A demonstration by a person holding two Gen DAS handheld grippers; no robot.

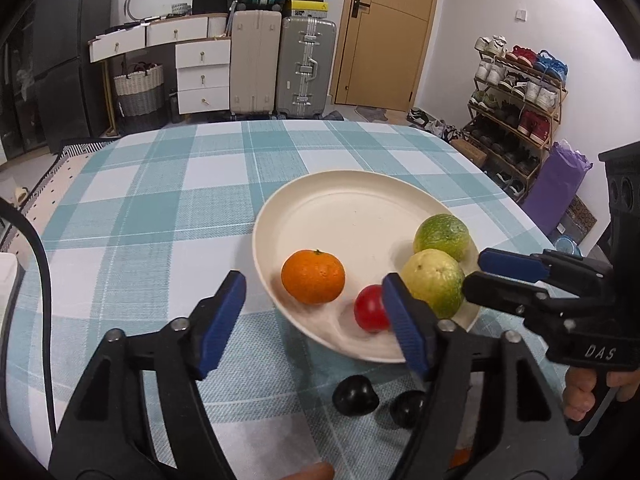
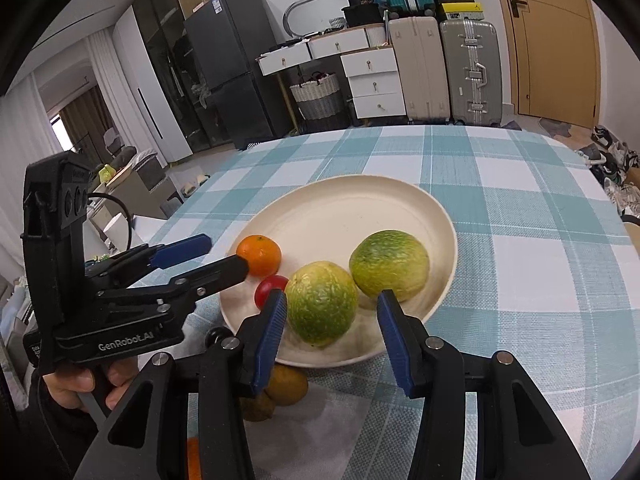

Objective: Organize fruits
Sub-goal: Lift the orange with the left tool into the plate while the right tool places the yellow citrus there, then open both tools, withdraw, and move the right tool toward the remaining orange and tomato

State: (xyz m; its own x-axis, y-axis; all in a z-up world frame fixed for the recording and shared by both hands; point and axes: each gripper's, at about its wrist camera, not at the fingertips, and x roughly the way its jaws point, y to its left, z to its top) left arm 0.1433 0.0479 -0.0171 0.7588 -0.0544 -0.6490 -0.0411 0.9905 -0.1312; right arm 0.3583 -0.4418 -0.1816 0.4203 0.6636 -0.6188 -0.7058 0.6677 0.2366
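Left gripper lower centre, fingers spread, nothing between pads. Cream plate centre-right holds orange, red tomato, two green-yellow citrus. Right gripper fingers spread, flanking near citrus, untouching.

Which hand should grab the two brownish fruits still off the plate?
Probably the right: the brownish fruits lie on the cloth just under its left finger, beside the plate, and its jaws are empty.
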